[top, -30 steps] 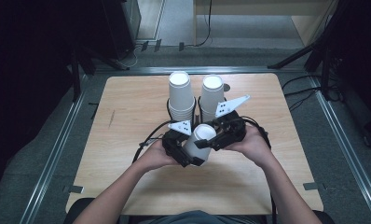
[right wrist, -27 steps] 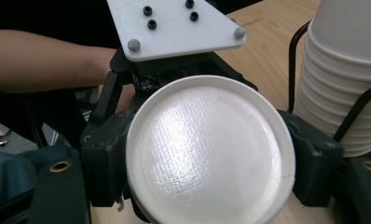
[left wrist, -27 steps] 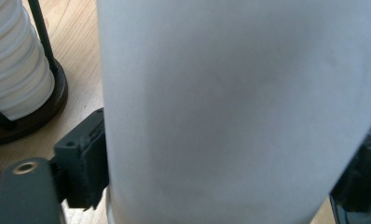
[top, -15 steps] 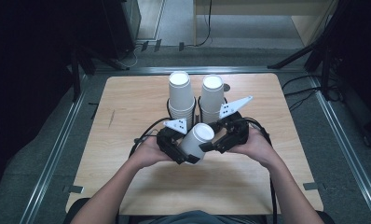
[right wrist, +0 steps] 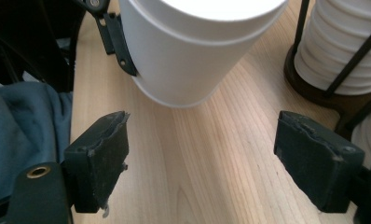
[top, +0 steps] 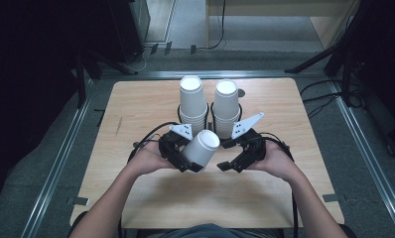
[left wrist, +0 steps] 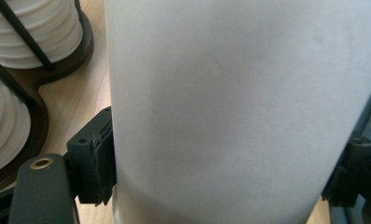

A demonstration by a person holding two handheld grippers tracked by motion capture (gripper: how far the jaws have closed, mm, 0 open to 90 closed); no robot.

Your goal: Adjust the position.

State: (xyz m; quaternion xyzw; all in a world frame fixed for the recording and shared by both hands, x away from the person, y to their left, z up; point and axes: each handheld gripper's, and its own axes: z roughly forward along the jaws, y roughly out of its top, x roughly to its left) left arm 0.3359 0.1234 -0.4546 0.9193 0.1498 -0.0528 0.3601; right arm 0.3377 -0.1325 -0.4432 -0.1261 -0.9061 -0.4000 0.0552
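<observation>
A white paper cup is held tilted above the table, its mouth turned up and away. My left gripper is shut on its lower body, a pad pressing on each side of the cup; its jaws have just tightened a little. My right gripper hangs just right of the cup, apart from it. In the right gripper view the cup sits beyond my right gripper, whose jaws are open, have just been closing a little, and have only bare wood between them.
Two tall stacks of white cups stand upside down in black wire holders just behind the hands. The holder bases lie close to the jaws. The wooden table has bare room left, right and in front.
My right gripper has let go of the cup, opened and drawn back to the right and down. The left gripper keeps the cup and has shifted slightly left.
</observation>
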